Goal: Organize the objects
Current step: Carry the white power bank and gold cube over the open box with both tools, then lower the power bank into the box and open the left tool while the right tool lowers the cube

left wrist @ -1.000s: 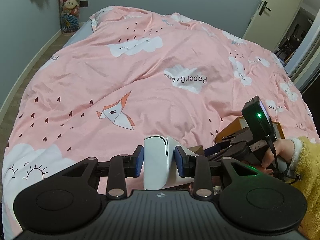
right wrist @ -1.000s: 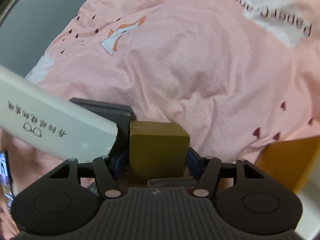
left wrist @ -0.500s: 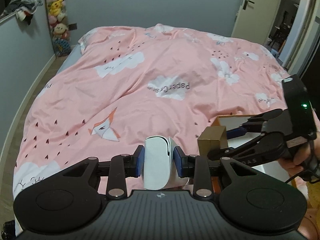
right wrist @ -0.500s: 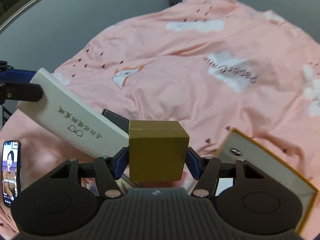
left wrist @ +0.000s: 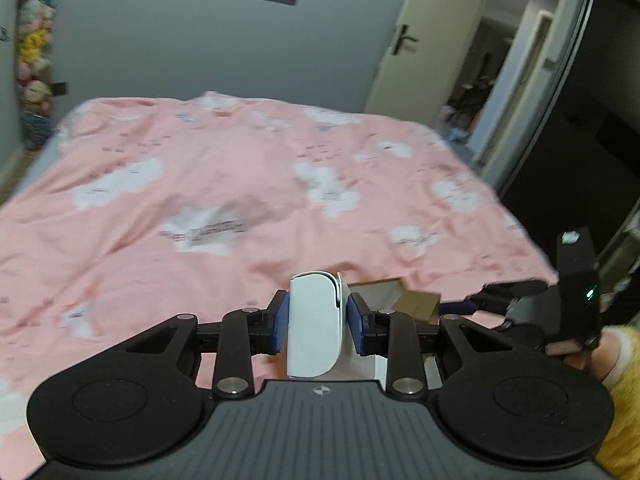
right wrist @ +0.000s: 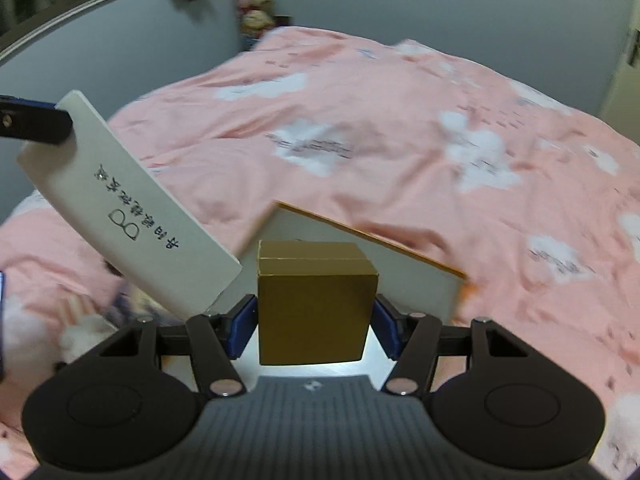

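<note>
- Left wrist view: the left claw [left wrist: 316,322] is gripping a white case [left wrist: 314,326] end-on, its blue pads pressing the case's two sides and holding it up above the pink bed [left wrist: 240,200].
- Just right of the case, a brown box [left wrist: 420,304] is showing in the right claw [left wrist: 460,306], with an open orange-edged box [left wrist: 376,286] lying on the bed behind it.
- A hand [left wrist: 576,350] in a yellow fuzzy sleeve [left wrist: 620,368] is holding that second tool at the right edge.
- A door [left wrist: 416,36] is standing open in the far wall.
- Right wrist view: the right claw [right wrist: 316,322] is clamping the brown box [right wrist: 316,304] between its blue pads, holding it over the white inside of the open orange-edged box [right wrist: 360,232].
- The white case [right wrist: 128,204], printed with glasses and black characters, is slanting in from the upper left, its far end pinched by the left claw [right wrist: 36,124].
- The pink bed [right wrist: 400,140] is filling the background, blurred.
</note>
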Motion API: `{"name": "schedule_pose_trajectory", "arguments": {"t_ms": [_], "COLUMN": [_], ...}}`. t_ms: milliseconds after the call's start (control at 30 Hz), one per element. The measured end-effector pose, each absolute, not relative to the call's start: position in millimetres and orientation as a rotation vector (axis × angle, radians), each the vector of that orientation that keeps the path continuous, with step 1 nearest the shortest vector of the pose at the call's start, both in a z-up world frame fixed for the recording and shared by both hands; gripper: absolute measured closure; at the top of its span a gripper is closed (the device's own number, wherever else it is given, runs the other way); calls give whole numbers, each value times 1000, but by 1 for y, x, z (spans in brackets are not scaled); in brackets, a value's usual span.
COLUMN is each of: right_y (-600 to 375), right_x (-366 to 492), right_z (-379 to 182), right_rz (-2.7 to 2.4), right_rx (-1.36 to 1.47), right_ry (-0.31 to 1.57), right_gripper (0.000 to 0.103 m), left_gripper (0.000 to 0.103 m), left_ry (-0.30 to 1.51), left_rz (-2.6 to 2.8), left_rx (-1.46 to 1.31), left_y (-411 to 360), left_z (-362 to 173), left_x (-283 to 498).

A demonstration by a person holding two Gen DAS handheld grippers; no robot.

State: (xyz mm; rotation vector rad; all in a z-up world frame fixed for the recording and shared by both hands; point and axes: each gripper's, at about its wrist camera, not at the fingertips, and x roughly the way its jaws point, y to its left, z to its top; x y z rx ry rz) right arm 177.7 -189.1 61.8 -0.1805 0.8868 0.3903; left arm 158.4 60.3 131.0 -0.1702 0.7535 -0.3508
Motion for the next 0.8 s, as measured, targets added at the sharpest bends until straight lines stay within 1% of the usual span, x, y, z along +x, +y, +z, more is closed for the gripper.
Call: {"name": "schedule_pose_trajectory", "arguments": {"t_ms": [33,67,433,567,667,800], "right_y": [-196,-202,-214,-213,-210,-205], "right_x": [179,182,196,203,204,205], "right_z": [59,55,0,-8,-12,-17], "right_rz": [374,520,448,466,474,487], "right_rx": [-175,-252,-380,-396,-429,-465], "right_ry": [898,898,979,988,984,988], "right_gripper": [40,40,40,40,41,41], "left_gripper": [68,68,68,69,69,68], "left_ry": [753,756,882,905,931,941], "left_rz": [-365,-380,-354,-352,-328,-336], "left_rx": [-189,-214,-377,-397,-356,-320], "left_y": [54,49,10,8,5,5], "left_z": [127,119,6,-18,-30,-31], "left_x": [163,170,235,243,248,252]}}
